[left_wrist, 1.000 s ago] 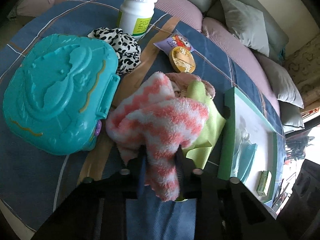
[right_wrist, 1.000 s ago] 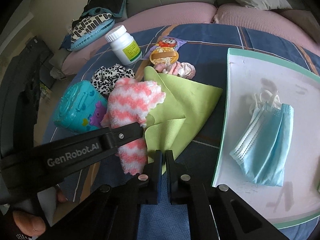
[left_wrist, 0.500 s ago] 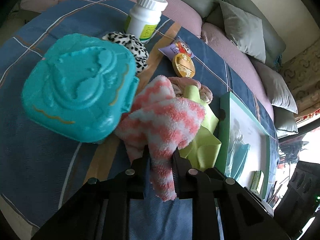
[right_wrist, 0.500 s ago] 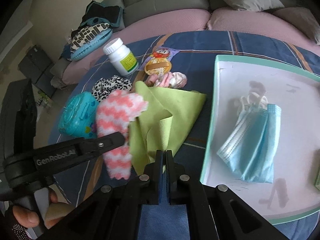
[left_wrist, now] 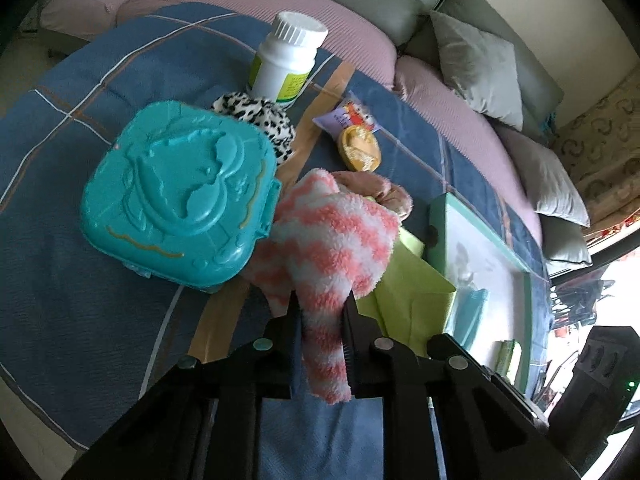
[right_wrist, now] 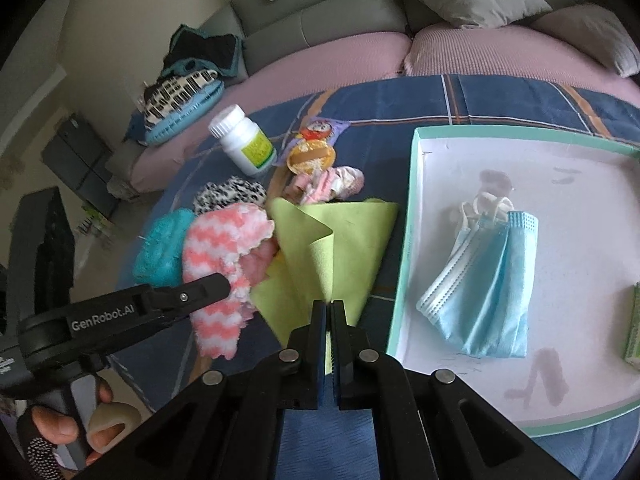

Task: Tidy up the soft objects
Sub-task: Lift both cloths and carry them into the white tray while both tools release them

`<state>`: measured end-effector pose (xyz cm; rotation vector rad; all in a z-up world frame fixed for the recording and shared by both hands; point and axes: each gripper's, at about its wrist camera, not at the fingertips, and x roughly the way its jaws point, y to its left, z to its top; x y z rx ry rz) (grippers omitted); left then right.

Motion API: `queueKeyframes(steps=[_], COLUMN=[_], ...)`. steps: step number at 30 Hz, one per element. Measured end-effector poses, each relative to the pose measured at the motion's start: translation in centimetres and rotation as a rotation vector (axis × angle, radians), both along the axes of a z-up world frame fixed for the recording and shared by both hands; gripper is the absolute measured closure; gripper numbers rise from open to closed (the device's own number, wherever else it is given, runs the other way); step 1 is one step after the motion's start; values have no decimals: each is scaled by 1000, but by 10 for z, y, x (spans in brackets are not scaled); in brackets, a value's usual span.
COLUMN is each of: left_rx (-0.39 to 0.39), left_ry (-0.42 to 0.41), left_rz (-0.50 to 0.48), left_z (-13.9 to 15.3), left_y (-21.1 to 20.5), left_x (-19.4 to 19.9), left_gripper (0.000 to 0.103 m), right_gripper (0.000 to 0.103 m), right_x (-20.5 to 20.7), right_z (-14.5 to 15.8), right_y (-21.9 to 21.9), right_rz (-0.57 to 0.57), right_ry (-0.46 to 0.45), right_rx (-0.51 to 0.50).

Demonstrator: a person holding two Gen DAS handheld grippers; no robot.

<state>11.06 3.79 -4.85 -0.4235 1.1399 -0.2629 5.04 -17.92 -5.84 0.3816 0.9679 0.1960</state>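
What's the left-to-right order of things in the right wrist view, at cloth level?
Teal case → pink-and-white fuzzy sock → green cloth → tray rim → blue face masks

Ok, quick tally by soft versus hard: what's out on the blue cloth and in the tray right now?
Soft: 5 (pink-and-white fuzzy sock, green cloth, leopard scrunchie, pink scrunchie, blue face masks)
Hard: 2 (teal plastic case, white pill bottle)
Packaged snacks: 2 (purple packet, round gold pack)
Total: 9
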Motion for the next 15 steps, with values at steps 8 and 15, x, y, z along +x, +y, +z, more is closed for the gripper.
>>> queueKeyframes(steps=[8, 15], left_rx=[-56, -108], left_ry=[-40, -82], left_rz=[-4, -4], left_z=[21, 42], left_y=[9, 19], left_x=[-5, -9], left_gripper=[87, 87], right_gripper=[101, 101], right_x=[-7, -12], right_z=[15, 25], right_y=[3, 3], right_rz=[12, 13], right_ry=[-47, -75], right_rx=[49, 70])
